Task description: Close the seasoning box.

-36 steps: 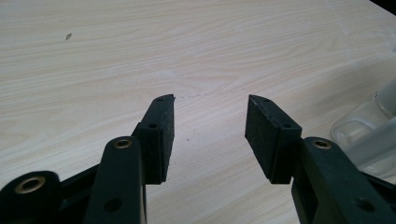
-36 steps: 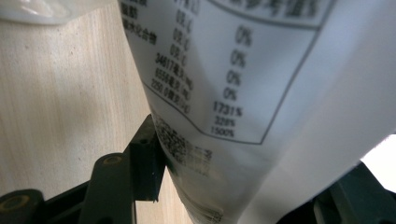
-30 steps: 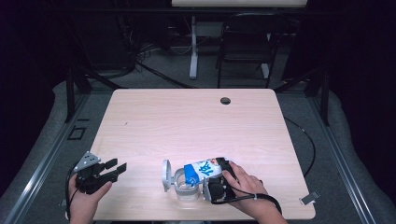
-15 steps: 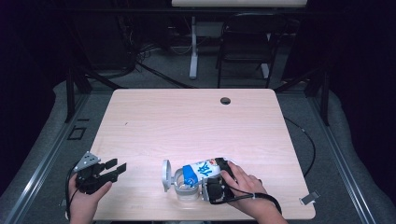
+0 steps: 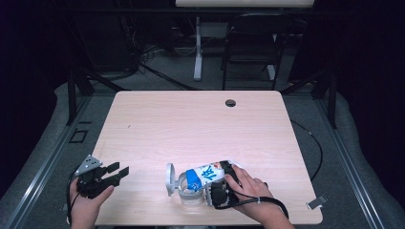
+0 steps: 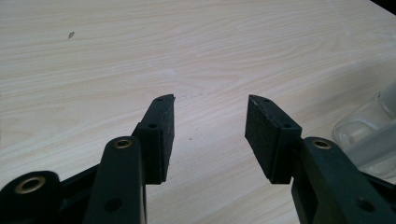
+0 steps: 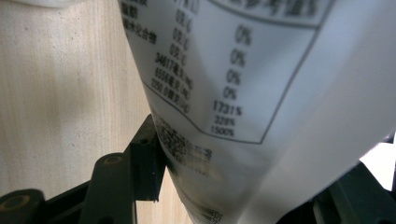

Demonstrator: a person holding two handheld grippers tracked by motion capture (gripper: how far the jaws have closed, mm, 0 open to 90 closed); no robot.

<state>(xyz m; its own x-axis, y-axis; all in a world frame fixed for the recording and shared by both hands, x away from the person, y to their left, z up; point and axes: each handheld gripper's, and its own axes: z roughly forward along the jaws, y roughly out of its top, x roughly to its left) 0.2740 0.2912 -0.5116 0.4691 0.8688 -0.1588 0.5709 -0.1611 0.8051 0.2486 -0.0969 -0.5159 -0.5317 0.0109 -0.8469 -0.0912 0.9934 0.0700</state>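
A white packet with a blue band (image 5: pixel 204 173) lies tilted over a clear container (image 5: pixel 189 192) near the table's front edge. My right gripper (image 5: pixel 216 190) is shut on the packet. The right gripper view shows the packet's printed white back (image 7: pixel 261 84) pinched between the two black jaws of the right gripper (image 7: pixel 247 179). A grey round lid (image 5: pixel 169 179) stands on edge at the container's left. My left gripper (image 5: pixel 119 170) rests at the front left corner, open, and its pads (image 6: pixel 161 135) have nothing between them. The clear container (image 6: pixel 366 133) shows at the right edge of the left gripper view.
The wooden table (image 5: pixel 191 129) has a dark cable hole (image 5: pixel 230 102) near its far edge. A small grey clip (image 5: pixel 316 202) sits at the front right corner. A chair (image 5: pixel 250 43) and a stand (image 5: pixel 197 47) are behind the table.
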